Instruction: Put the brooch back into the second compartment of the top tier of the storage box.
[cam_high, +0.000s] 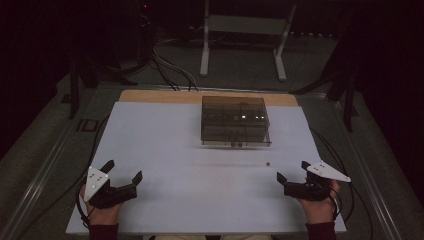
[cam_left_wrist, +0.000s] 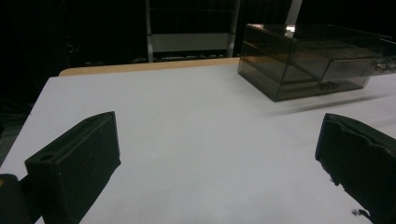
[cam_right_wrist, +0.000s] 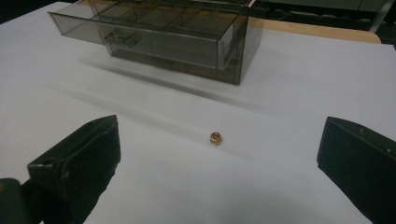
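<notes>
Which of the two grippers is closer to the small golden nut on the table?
The right gripper. The golden nut lies just ahead of its open jaws, while the left gripper sits far across the white table.

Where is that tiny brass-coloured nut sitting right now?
The tiny brass-coloured nut lies on the white table, ahead of the right gripper and short of the smoky clear plastic drawer box.
</notes>
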